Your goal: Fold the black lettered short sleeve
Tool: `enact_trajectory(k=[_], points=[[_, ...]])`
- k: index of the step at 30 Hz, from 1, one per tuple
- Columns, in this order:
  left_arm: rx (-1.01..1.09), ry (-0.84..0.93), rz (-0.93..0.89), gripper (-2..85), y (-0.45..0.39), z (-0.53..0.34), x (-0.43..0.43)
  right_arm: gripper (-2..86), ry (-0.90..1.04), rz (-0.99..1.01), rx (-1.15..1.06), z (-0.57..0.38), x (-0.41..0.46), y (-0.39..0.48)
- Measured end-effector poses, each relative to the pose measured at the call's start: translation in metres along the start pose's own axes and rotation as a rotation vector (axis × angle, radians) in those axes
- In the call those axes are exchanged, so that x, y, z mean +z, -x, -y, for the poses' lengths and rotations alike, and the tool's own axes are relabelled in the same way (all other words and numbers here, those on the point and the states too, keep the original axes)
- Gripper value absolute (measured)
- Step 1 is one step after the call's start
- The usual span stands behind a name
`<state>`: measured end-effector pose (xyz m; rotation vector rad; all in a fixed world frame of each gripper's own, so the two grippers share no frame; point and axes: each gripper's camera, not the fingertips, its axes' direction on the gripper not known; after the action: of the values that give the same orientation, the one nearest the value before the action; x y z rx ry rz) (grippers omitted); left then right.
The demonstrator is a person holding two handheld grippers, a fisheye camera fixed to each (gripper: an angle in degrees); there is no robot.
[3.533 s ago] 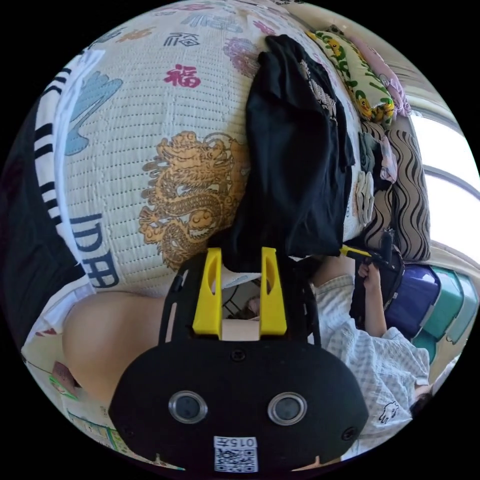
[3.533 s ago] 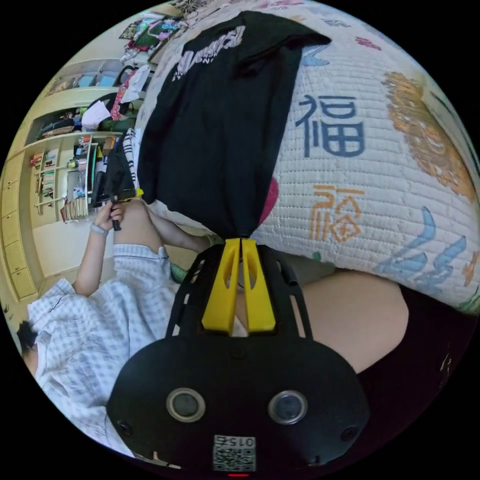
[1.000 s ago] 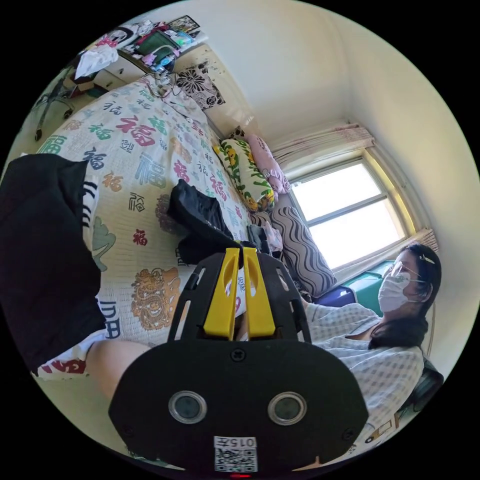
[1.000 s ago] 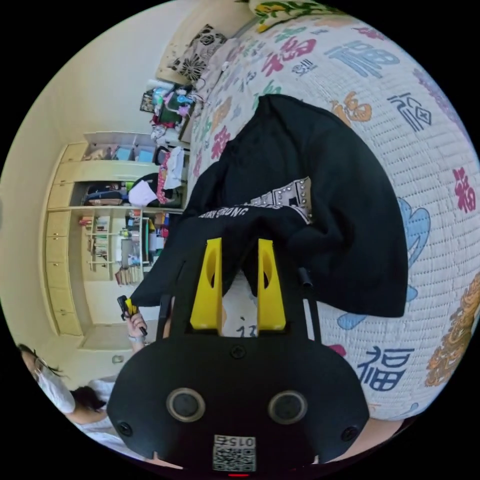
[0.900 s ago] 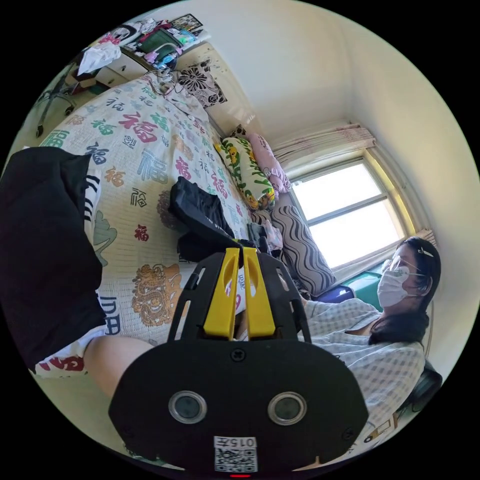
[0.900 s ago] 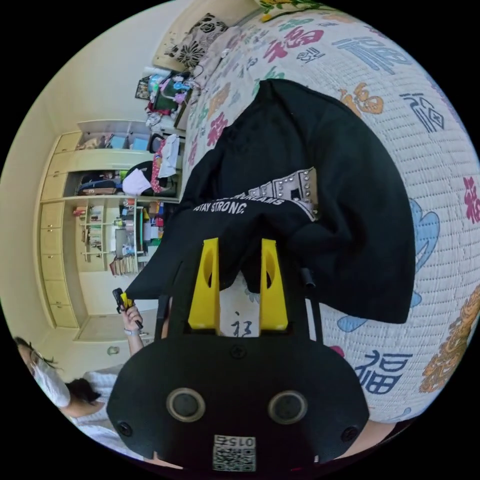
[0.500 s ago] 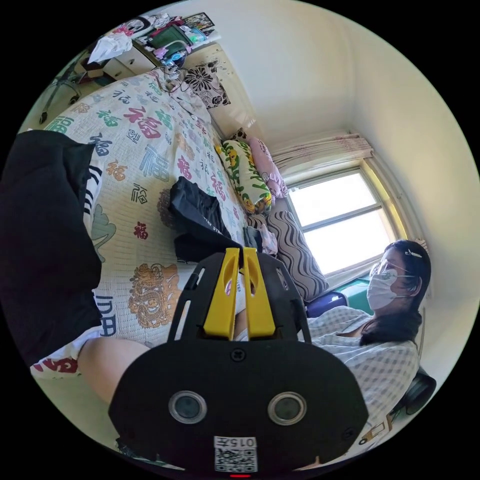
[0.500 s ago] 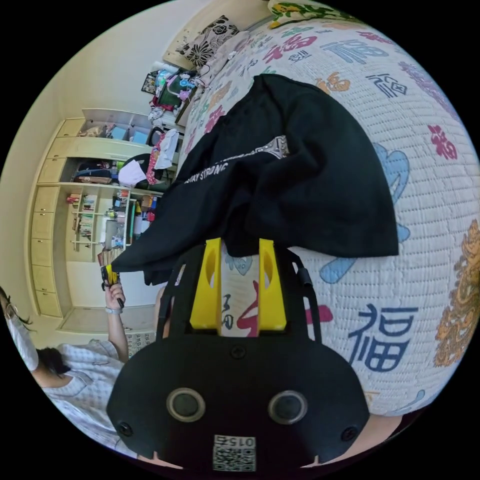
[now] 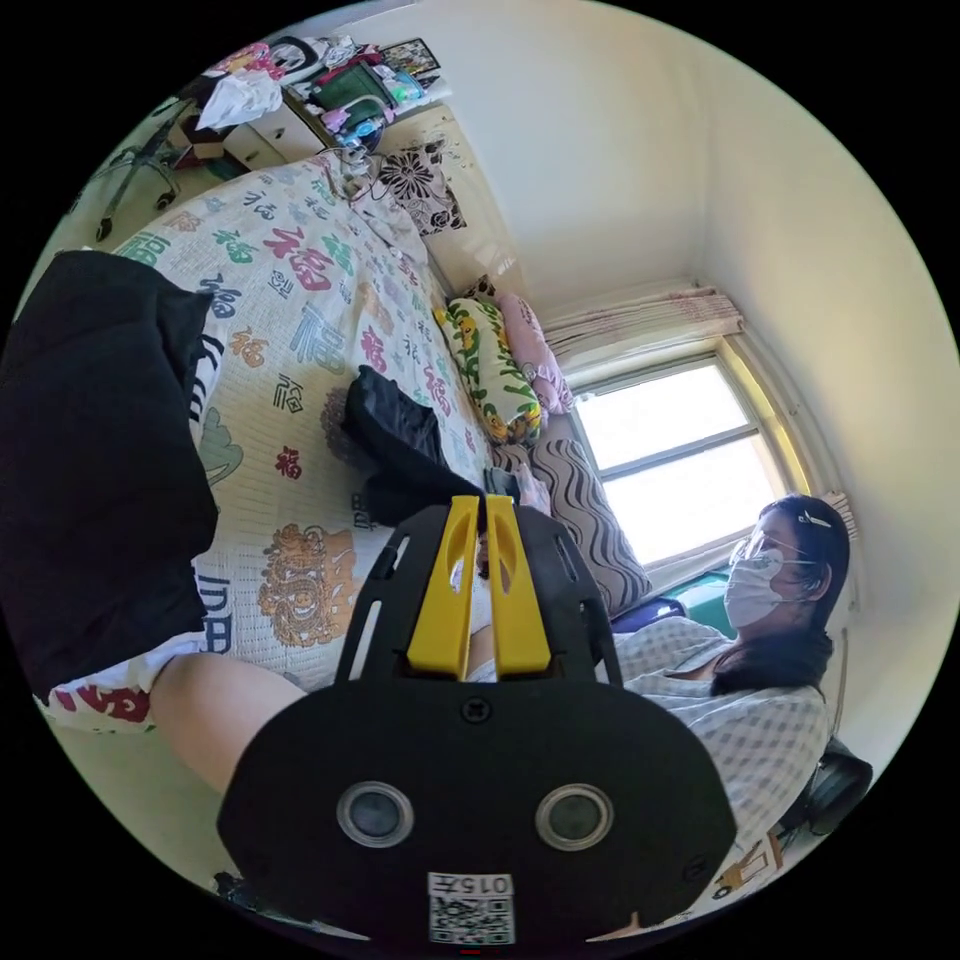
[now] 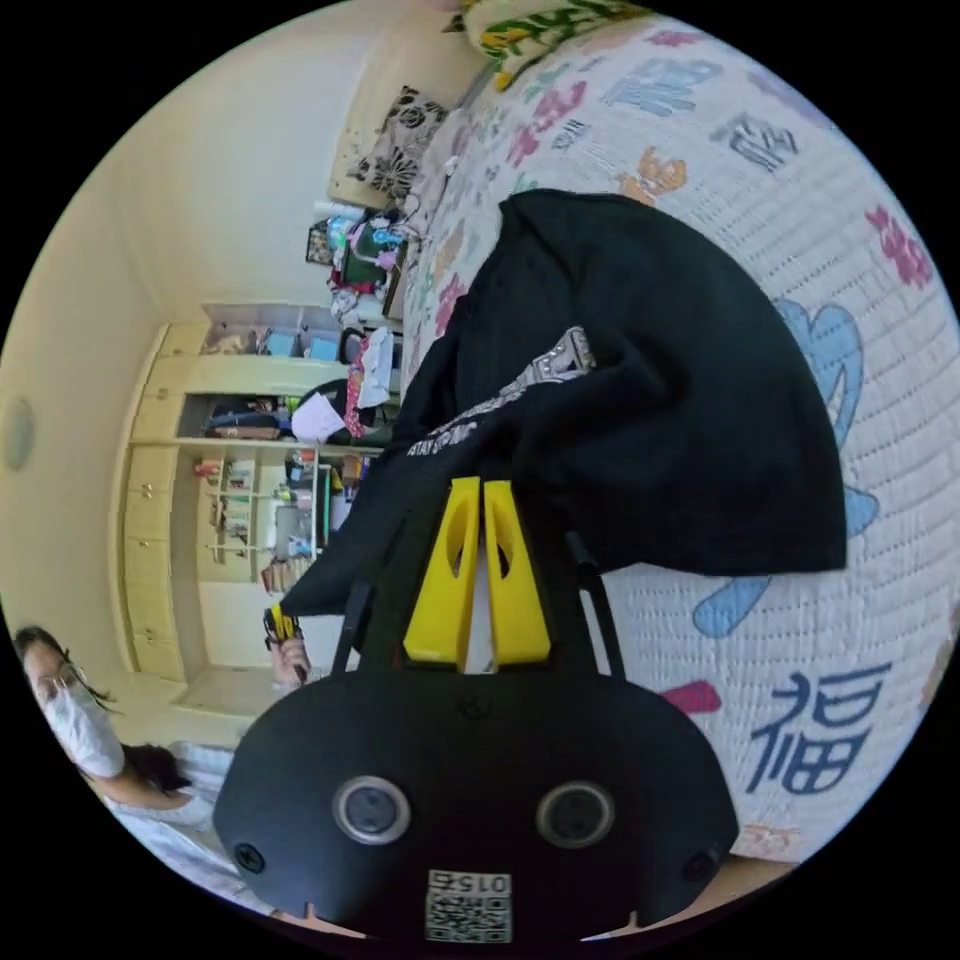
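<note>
Bright window (image 9: pixel 680 455), cream walls, shelving (image 10: pixel 250 480) (cluttered), patterned bedspread (image 9: pixel 300 300).

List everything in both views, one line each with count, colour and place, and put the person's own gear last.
black lettered short sleeve: one, black with white lettering, partly folded on the bed.
bedspread: one, cream with coloured characters and a gold dragon, covering the bed.
pillows: several, green-yellow, pink, and striped, by the window.
black clothing: one pile, black, at the bed's near edge.
window: one, bright, beyond the pillows.
shelves: one unit, pale yellow, cluttered, against the wall.
person: one, in a checked top, seated beside the bed.
left gripper: one, yellow fingers, shut on a shirt edge.
right gripper: one, yellow fingers, shut on the shirt.
</note>
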<state>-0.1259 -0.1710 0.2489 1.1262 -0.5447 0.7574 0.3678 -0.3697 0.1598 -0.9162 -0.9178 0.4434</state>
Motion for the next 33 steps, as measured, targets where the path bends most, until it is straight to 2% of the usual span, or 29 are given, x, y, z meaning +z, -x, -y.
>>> enact_trajectory(k=[4, 7, 11, 14, 17, 20, 22, 24, 27, 30, 33], points=[[0.066, -0.064, -0.094, -0.8, -0.021, -0.001, -0.019, -0.4, -0.095, 0.058, -0.137, -0.062, -0.060, 0.046], [0.159, -0.057, -0.058, -0.8, -0.054, -0.003, -0.027, -0.5, -0.218, 0.135, -0.234, -0.127, -0.131, 0.088], [0.298, -0.043, -0.133, -0.8, -0.092, 0.004, -0.019, -0.5, -0.296, -0.088, -0.344, -0.192, -0.208, 0.149], [0.297, -0.023, -0.170, -0.8, -0.096, 0.018, 0.001, -0.5, -0.329, -0.104, -0.378, -0.213, -0.233, 0.172], [0.210, -0.021, -0.171, -0.9, -0.082, 0.048, 0.030, -0.5, -0.336, -0.112, -0.392, -0.198, -0.241, 0.180], [0.051, 0.026, -0.171, -0.9, -0.055, 0.114, 0.080, -0.6, -0.270, -0.170, -0.377, -0.134, -0.235, 0.193], [-0.010, -0.016, -0.180, -0.9, -0.056, 0.156, 0.104, -0.5, -0.244, -0.226, -0.363, -0.090, -0.230, 0.212], [0.061, -0.100, -0.117, -0.9, -0.100, 0.209, 0.116, -0.6, -0.265, -0.369, -0.384, -0.049, -0.235, 0.259], [0.231, -0.144, -0.044, -0.8, -0.187, 0.250, 0.114, -0.5, -0.369, -0.438, -0.525, -0.045, -0.261, 0.341], [0.407, -0.199, 0.007, -0.7, -0.257, 0.256, 0.096, -0.5, -0.428, -0.426, -0.679, -0.073, -0.290, 0.405], [0.532, -0.155, 0.019, -0.7, -0.287, 0.236, 0.086, -0.5, -0.420, -0.469, -0.804, -0.116, -0.304, 0.429]])
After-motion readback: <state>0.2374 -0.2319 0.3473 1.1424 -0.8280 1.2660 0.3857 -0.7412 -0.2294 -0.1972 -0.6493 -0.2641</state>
